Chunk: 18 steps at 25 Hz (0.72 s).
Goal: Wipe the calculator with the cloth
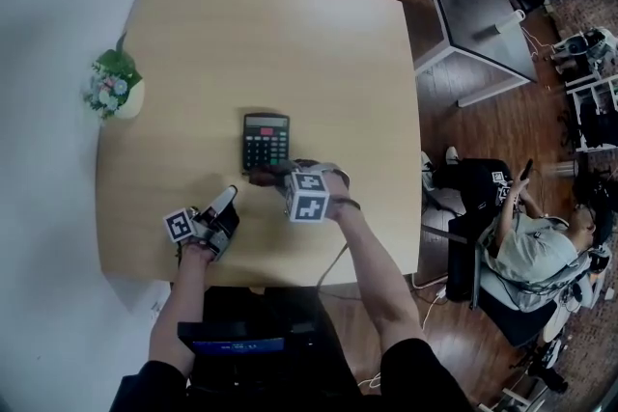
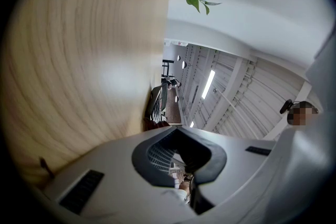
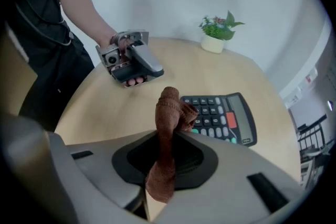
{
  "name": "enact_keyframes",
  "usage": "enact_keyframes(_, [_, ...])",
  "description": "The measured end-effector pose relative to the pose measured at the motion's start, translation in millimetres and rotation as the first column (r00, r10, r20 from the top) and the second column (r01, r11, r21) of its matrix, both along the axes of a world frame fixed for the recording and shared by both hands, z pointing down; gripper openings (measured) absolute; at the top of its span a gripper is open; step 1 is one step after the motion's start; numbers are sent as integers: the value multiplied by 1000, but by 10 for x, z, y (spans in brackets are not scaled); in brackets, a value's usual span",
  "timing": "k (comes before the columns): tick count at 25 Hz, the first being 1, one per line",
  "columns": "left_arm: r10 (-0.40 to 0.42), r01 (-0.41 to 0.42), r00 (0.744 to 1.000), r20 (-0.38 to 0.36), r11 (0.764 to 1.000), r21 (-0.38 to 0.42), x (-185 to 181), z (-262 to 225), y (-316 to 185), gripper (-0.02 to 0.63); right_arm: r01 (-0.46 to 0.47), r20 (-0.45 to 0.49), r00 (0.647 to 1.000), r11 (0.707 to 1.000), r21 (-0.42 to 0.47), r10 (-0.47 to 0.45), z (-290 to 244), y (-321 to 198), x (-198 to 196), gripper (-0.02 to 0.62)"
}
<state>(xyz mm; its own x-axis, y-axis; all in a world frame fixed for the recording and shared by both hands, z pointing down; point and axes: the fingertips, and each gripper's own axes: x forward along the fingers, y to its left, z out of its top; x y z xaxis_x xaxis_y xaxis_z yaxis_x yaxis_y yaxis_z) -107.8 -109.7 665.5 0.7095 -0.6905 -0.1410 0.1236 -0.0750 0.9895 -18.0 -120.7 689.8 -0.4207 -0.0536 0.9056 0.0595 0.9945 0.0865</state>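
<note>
Right tongs (image 3: pixel 164 147) clamp the cloth (image 3: pixel 169 105), which the head view barely shows.

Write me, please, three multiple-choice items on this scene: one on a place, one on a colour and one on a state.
1. In the head view, where does the potted plant stand relative to the calculator?
A. To its left, at the edge of the table
B. Touching its right side
C. On top of it

2. What colour is the cloth?
A. White
B. Brown
C. Blue

3. What is the state of the right gripper?
A. Open and empty
B. Shut on the cloth
C. Shut on the calculator

Answers:
1 A: the plant sits by the table's left edge, well apart from the calculator.
2 B: its folds show brown in the right gripper view.
3 B: the cloth is pinched between the jaws and sticks out past them.
</note>
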Motion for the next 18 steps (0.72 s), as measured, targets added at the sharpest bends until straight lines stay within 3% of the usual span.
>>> enact_keyframes(3, [3, -3, 1000, 0, 1000, 3, -7, 2, -1, 3, -178, 123, 978, 983, 54, 170, -287, -475, 47, 64])
enact_keyframes(5, [1, -1, 1000, 0, 1000, 5, -16, 6, -6, 3, -286, 171, 950, 947, 148, 260, -453, -899, 93, 64])
enact_keyframes(7, [-2, 2, 1000, -2, 1000, 1, -16, 8, -7, 3, -333, 178, 937, 920, 205, 300, -472, -1184, 105, 64])
enact_keyframes(9, [-2, 2, 1000, -1, 1000, 0, -9, 13, -5, 3, -308, 134, 949, 930, 202, 285, -349, -1218, 67, 64])
enact_keyframes(13, [-2, 2, 1000, 1, 1000, -1, 1, 10, 2, 3, -146, 9, 989, 970, 197, 147, -63, -857, -52, 64])
enact_keyframes(18, [2, -2, 1000, -1, 1000, -1, -10, 8, -4, 3, -31, -44, 998, 987, 159, 38, 59, -273, -110, 64])
